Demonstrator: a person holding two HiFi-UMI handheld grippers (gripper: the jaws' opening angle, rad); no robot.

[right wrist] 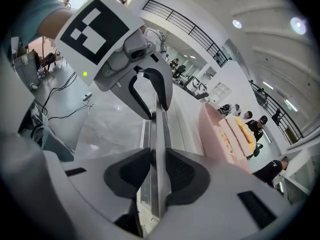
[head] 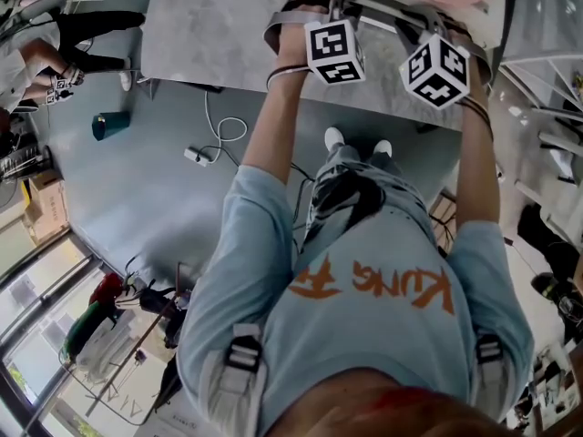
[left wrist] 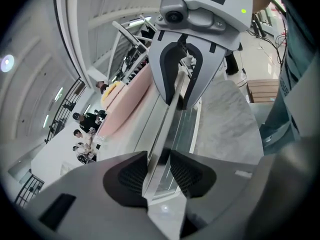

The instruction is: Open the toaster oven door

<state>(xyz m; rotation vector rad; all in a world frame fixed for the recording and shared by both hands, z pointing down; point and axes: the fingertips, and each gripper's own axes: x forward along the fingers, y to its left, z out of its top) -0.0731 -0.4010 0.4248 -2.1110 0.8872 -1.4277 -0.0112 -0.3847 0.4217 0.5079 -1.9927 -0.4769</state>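
Observation:
The toaster oven's metal door handle [left wrist: 167, 129] [right wrist: 161, 144] is a long bar running away from both cameras, with the glass door [left wrist: 186, 129] beside it. My left gripper [left wrist: 159, 171] is shut on one end of the bar, with a dark pad against each side of it. My right gripper [right wrist: 159, 171] is shut on the other end. Each view shows the other gripper clamped farther along: the right gripper [left wrist: 182, 101] and the left gripper [right wrist: 157, 109]. In the head view only the two marker cubes [head: 332, 51] [head: 437, 69] show; the jaws are hidden.
A pink tray [left wrist: 127, 104] [right wrist: 220, 134] holding pale pieces lies on top of the oven. The oven stands on a grey marble table [left wrist: 225, 119] [head: 209, 25]. On the floor are cables, a power strip [head: 196, 156] and a teal cup [head: 109, 126]. Several people stand in the background.

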